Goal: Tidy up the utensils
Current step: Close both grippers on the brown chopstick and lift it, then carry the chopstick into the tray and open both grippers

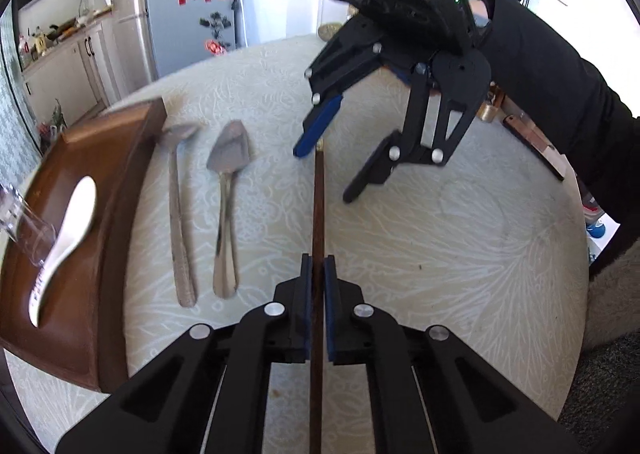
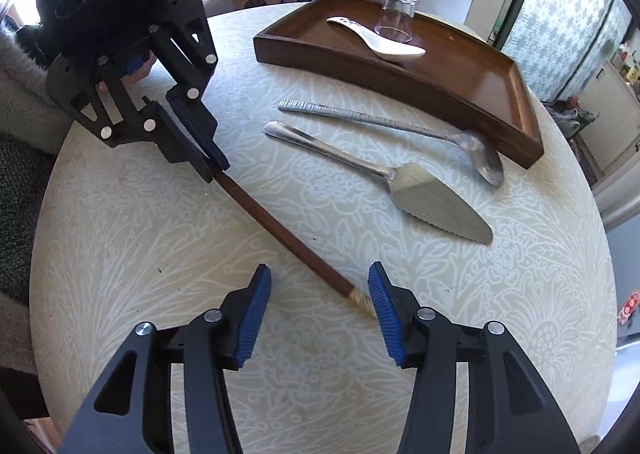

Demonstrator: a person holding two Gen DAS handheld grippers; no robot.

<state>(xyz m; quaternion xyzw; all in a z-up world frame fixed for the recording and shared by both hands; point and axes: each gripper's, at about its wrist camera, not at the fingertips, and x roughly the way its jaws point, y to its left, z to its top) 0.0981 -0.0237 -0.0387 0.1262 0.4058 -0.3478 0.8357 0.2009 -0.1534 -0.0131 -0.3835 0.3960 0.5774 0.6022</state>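
Note:
A dark brown chopstick [image 1: 319, 206] with a pale gold tip [image 2: 360, 300] lies across the patterned tablecloth. My left gripper [image 1: 318, 262] is shut on its thick end, also seen in the right wrist view [image 2: 216, 170]. My right gripper [image 2: 319, 266] stands open over the gold tip, which sits close to the right-hand pad [image 2: 386, 314]; the pads do not press on it. In the left wrist view the right gripper [image 1: 323, 174] hovers over the stick's far end. A metal spoon [image 2: 380, 120] and a serrated cake server [image 2: 432, 194] lie side by side near the wooden tray [image 2: 400, 70].
The tray [image 1: 120, 182] holds a white ceramic spoon [image 2: 384, 46] and an upturned clear glass [image 2: 398, 14]. The round table's edge [image 1: 576, 254] curves close on the right, beside a person's dark sleeve [image 1: 540, 74]. A wooden block [image 1: 536, 146] lies near that edge.

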